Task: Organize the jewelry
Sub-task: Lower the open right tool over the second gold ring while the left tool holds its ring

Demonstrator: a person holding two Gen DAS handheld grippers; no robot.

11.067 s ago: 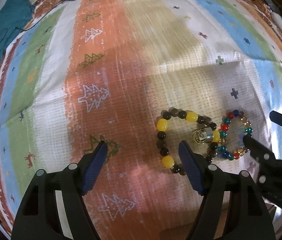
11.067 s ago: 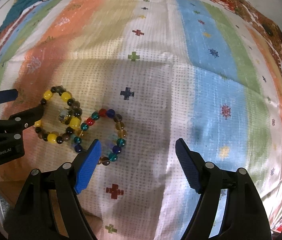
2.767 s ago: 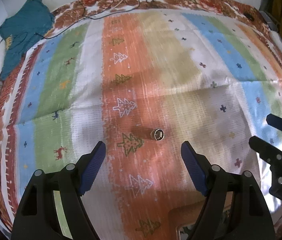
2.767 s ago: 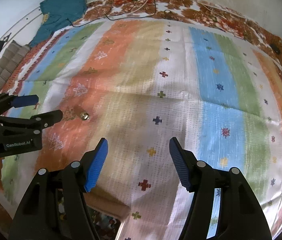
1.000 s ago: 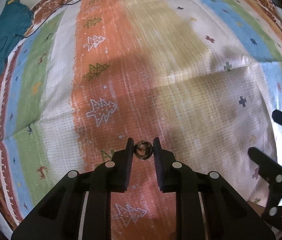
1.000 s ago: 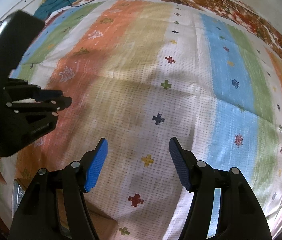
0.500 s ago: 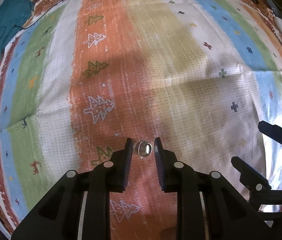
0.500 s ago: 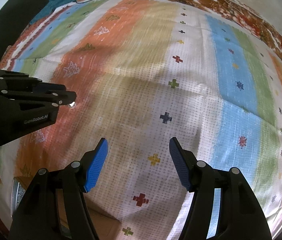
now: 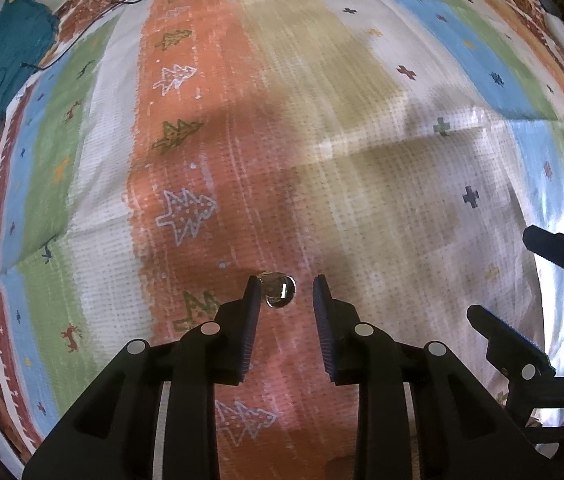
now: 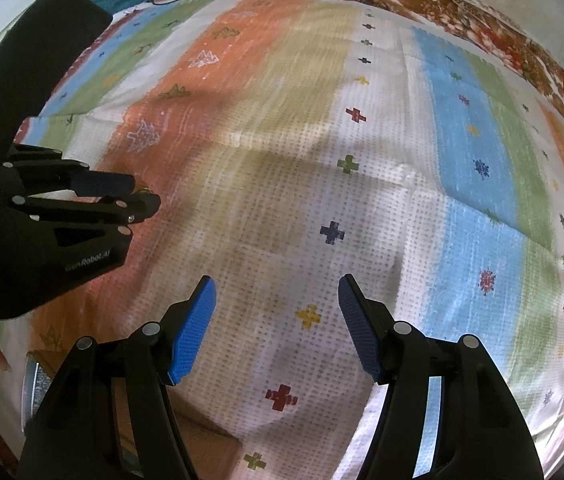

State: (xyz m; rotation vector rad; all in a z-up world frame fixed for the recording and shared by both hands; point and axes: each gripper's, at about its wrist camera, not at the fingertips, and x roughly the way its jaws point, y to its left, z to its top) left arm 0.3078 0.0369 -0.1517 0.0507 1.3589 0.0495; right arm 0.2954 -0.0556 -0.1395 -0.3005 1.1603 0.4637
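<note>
Fingers [image 9: 250, 320] of the black left gripper [image 9: 286, 295] stand a little apart around the small shiny silver ring [image 9: 278, 290], which touches the left finger over the orange stripe of the striped woven cloth [image 9: 354, 152], while the blue-padded right gripper [image 10: 275, 316] is wide open, holding nothing.

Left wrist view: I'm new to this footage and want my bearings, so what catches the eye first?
A small shiny ring sits between the fingers of the left gripper, against the left pad with a gap to the right one. Under it spreads a bright striped blanket with tree and cross motifs. The right gripper hangs open over the blanket's white band.
</note>
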